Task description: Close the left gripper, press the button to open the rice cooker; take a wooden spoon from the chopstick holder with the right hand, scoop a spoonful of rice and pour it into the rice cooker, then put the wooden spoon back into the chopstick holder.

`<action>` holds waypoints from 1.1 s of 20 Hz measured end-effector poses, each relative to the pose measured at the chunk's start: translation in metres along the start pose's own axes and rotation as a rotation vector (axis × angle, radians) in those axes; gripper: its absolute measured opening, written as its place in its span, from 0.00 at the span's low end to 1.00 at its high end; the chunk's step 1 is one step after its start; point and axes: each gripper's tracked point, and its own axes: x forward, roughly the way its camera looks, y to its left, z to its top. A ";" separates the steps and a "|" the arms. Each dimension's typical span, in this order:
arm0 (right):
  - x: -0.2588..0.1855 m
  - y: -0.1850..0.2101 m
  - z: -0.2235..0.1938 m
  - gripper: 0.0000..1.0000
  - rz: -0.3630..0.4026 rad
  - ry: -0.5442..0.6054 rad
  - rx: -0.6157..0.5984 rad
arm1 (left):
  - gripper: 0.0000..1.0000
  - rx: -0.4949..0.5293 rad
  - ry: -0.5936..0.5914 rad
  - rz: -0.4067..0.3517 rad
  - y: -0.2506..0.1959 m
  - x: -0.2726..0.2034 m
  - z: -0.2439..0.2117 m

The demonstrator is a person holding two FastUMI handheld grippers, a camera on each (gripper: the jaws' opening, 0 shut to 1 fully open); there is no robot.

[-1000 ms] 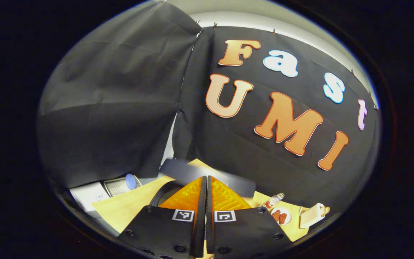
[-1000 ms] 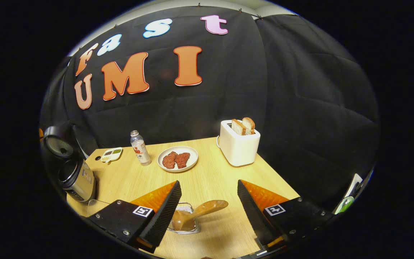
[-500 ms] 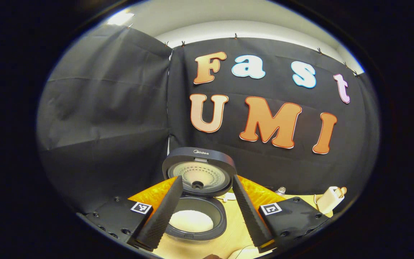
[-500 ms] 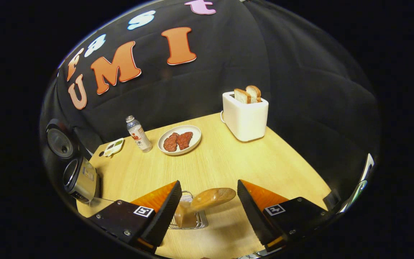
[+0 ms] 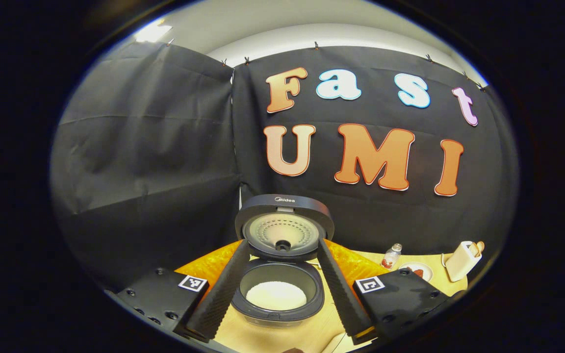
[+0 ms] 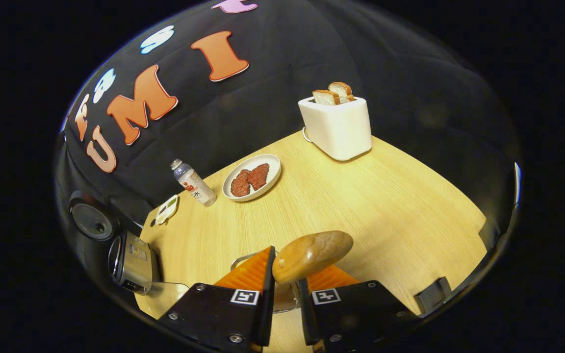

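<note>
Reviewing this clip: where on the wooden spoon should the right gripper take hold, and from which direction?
On the handle just below the bowl, coming from above. The wooden spoon stands bowl-up in the chopstick holder, so the handle is the narrow part the fingers can close around. The right gripper looks closed there already.

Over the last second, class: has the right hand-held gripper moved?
Yes. The right hand-held gripper has shut on the wooden spoon and tipped downward; the toaster now sits higher in the right gripper view.
</note>
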 end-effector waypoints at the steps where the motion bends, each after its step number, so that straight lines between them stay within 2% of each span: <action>1: -0.002 0.002 0.000 0.22 -0.001 -0.002 0.002 | 0.96 0.000 0.002 -0.007 -0.002 -0.001 -0.001; 2: -0.001 0.005 -0.001 0.16 -0.004 -0.001 0.004 | 0.96 -0.002 0.004 -0.016 -0.004 0.000 -0.003; 3: -0.002 0.008 -0.001 0.17 -0.004 -0.004 0.010 | 0.96 -0.003 0.006 -0.024 -0.005 0.003 -0.004; 4: -0.002 0.011 -0.003 0.16 -0.007 -0.002 0.013 | 0.94 -0.003 0.006 -0.030 -0.005 0.004 -0.005; 7: -0.009 0.015 0.001 0.12 -0.020 -0.002 0.032 | 0.96 0.004 0.008 -0.044 -0.003 0.007 -0.010; 8: -0.013 0.014 0.007 0.12 -0.026 -0.012 0.054 | 0.96 0.019 0.006 -0.036 0.002 0.008 -0.011; 9: -0.018 0.017 0.014 0.12 -0.023 -0.022 0.079 | 0.92 0.033 0.002 -0.030 0.006 0.009 -0.013; 12: -0.038 0.025 0.035 0.12 0.007 -0.065 0.121 | 0.94 0.061 -0.024 -0.032 0.011 0.010 -0.012; 16: -0.059 0.038 0.047 0.11 0.018 -0.095 0.087 | 0.96 0.077 -0.012 -0.069 0.005 0.016 -0.022; 19: -0.076 0.068 0.045 0.12 0.082 -0.092 0.097 | 0.96 0.093 -0.007 -0.106 0.002 0.023 -0.029; 22: -0.086 0.105 0.026 0.11 0.169 -0.066 0.070 | 0.96 0.111 -0.011 -0.136 0.004 0.027 -0.032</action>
